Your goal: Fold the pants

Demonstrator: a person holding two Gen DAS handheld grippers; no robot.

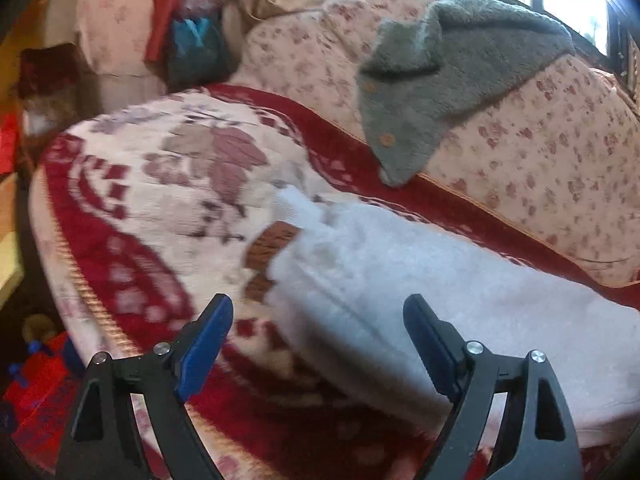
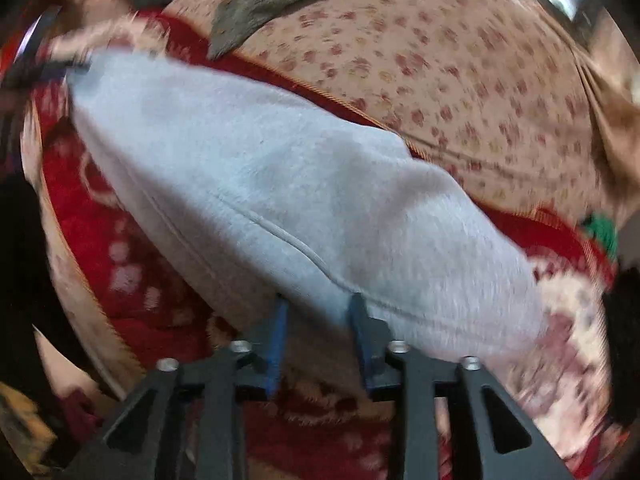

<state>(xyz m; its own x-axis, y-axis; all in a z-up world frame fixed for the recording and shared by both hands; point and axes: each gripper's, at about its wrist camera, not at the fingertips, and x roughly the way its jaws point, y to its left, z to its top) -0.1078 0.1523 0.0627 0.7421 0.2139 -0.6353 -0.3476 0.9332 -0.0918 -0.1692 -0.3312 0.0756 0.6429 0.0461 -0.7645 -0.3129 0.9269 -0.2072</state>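
Observation:
White fleece pants (image 1: 420, 280) lie across a red and white patterned blanket (image 1: 152, 184) on a bed, with brown cuffs (image 1: 268, 248) at their left end. My left gripper (image 1: 320, 312) is open and empty, its blue-padded jaws wide apart just above the pants' left part. In the right wrist view the pants (image 2: 280, 168) stretch from upper left to lower right. My right gripper (image 2: 318, 300) has its jaws closed partway on the pants' near edge, with a fold of fabric between the tips.
A floral quilt (image 1: 540, 160) is bunched behind the pants, with a grey knitted cardigan (image 1: 440, 72) draped on it. The quilt (image 2: 440, 80) also fills the back of the right wrist view. Red toys (image 1: 36, 380) lie on the floor at the left, beyond the bed's edge.

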